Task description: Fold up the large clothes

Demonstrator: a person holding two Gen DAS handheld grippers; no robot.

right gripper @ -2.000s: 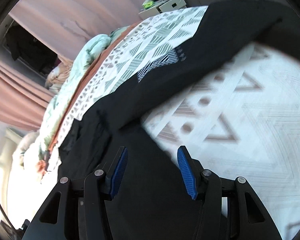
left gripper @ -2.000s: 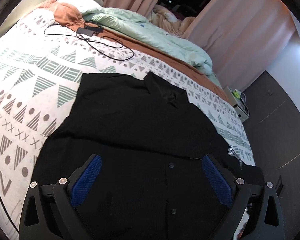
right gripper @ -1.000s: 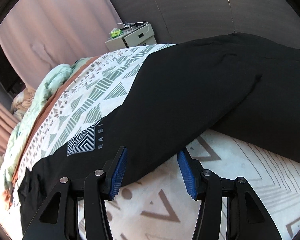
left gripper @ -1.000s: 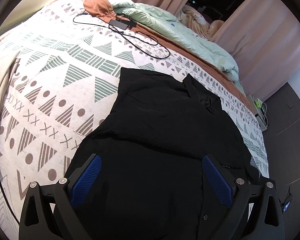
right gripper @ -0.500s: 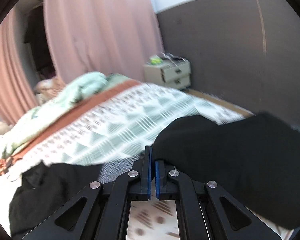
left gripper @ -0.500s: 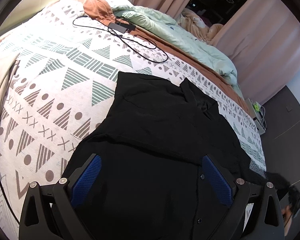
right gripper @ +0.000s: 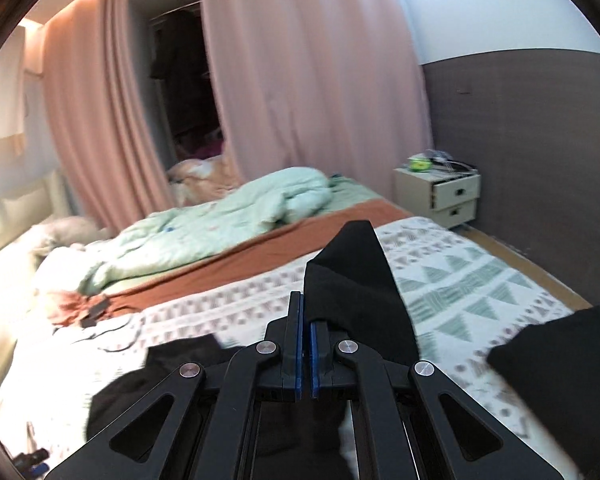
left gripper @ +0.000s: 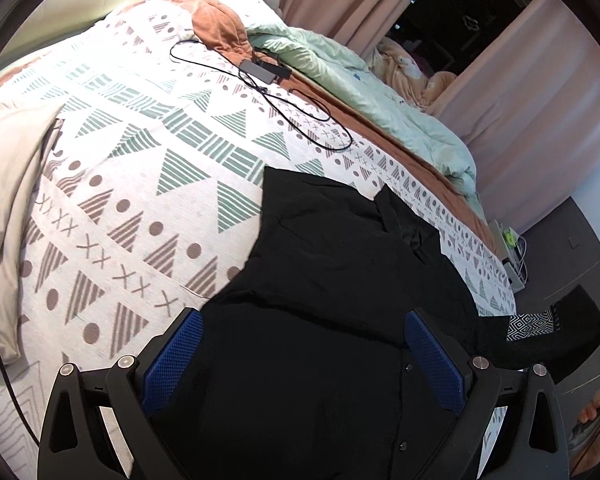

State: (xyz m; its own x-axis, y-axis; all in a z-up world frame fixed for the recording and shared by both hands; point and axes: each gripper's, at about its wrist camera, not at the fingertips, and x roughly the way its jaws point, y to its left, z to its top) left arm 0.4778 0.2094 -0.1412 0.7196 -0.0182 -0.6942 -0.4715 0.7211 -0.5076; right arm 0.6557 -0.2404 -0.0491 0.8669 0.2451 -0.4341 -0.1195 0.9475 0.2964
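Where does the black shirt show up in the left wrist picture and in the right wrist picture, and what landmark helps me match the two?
Left wrist: the black shirt fills the lower centre, spread on the patterned bedspread, one part lifted at the far right.
Right wrist: the black shirt rises in a peak at centre, pinched by the right gripper; more lies lower left and right.
Shared landmark: the mint green duvet.

Two round fisheye views with dark vignetted corners and lines bending toward the edges. The left wrist view is evenly lit and sharp. The right wrist view is motion-blurred, with strong glare washing out its left side and a dim doorway behind.
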